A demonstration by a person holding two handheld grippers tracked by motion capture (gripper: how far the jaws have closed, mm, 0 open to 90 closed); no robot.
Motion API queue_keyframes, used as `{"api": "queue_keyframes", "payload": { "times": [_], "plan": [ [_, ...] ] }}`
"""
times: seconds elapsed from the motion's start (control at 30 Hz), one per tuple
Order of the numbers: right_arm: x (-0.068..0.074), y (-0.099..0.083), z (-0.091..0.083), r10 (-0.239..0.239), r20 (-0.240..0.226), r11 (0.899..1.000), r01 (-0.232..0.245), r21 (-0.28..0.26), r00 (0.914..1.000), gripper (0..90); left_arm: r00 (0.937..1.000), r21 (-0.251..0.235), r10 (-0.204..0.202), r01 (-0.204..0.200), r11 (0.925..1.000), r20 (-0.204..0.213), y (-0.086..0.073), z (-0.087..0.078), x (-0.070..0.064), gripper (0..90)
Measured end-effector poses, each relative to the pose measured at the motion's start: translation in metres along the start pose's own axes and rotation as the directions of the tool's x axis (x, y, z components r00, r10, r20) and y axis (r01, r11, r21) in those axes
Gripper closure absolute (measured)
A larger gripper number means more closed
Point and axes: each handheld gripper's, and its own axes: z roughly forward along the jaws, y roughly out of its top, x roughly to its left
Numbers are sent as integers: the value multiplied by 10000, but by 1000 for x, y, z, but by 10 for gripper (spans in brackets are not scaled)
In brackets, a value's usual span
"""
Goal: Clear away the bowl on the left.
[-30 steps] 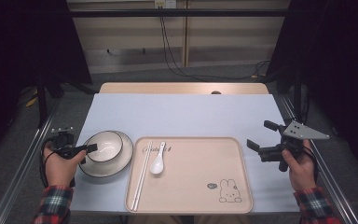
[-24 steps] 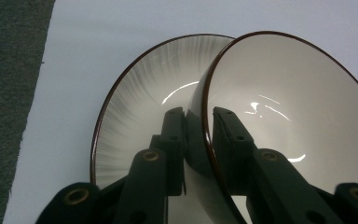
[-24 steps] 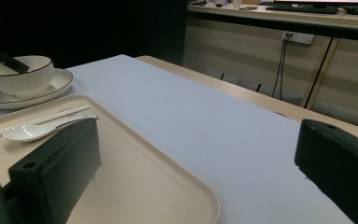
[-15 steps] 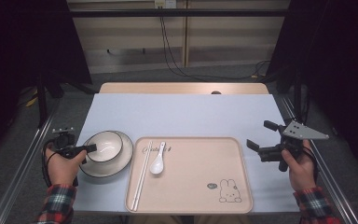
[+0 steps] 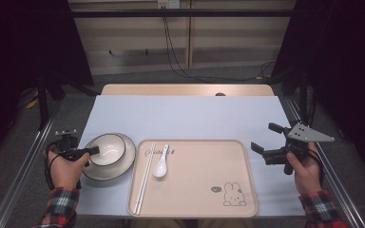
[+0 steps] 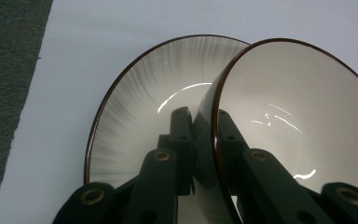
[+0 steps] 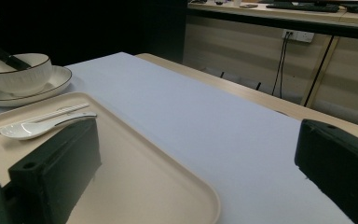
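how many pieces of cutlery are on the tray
2: a white spoon and a pair of white chopsticks to its left, both lying at the left end of the tray.

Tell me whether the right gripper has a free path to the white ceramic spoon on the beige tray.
Probably yes. The right gripper hangs open beside the beige tray, and bare tray lies between it and the white ceramic spoon. The white chopsticks lie beyond the spoon.

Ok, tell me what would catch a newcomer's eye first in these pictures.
First, the left gripper, clamped on the rim of the white bowl, which sits on a plate at the table's left. Next, the beige tray at the front centre, carrying a white spoon and chopsticks. The right gripper hangs open beside the tray's right edge.
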Motion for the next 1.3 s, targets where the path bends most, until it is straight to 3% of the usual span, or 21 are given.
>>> {"api": "queue_keyframes", "payload": {
  "times": [0.07, 0.23, 0.4, 0.47, 0.57, 0.8, 0.93, 1.3],
  "plan": [
    [0, 0, 0, -14, 46, 10000, 14, 10, 10000, 0, 9999, -33, 139, -140, 9999, -22, 0, -1, 1, 815],
    [0, 0, 0, 13, -57, 10000, -12, 31, 10000, 0, 10000, -97, -40, 40, 9999, -36, 0, -2, 0, 821],
    [0, -1, 2, 42, -105, 10000, -41, 70, 9999, 0, 9996, 138, 274, -274, 9995, -59, 3, -4, -1, 820],
    [1, -1, 2, 6, 13, 10000, -6, 57, 10000, 0, 9998, 57, 214, -213, 9998, -24, 4, -6, -3, 820],
    [0, -1, 1, 5, -104, 9999, -4, 115, 9999, 0, 9997, -27, 169, -169, 9999, 164, 7, -9, -5, 820],
    [-1, 0, 0, 40, -42, 10000, -40, -18, 10000, 0, 9979, 218, 506, -515, 9984, 396, 14, -13, -17, 820],
    [-1, 0, 1, 58, -51, 10000, -58, -8, 10000, 0, 9966, 211, 375, -392, 9990, 728, 17, -14, -25, 820],
    [-2, 0, 0, 54, -83, 10000, -54, 4, 10000, 0, 9859, 531, 713, -801, 9954, 1513, 23, -13, -50, 821]
  ]
}}
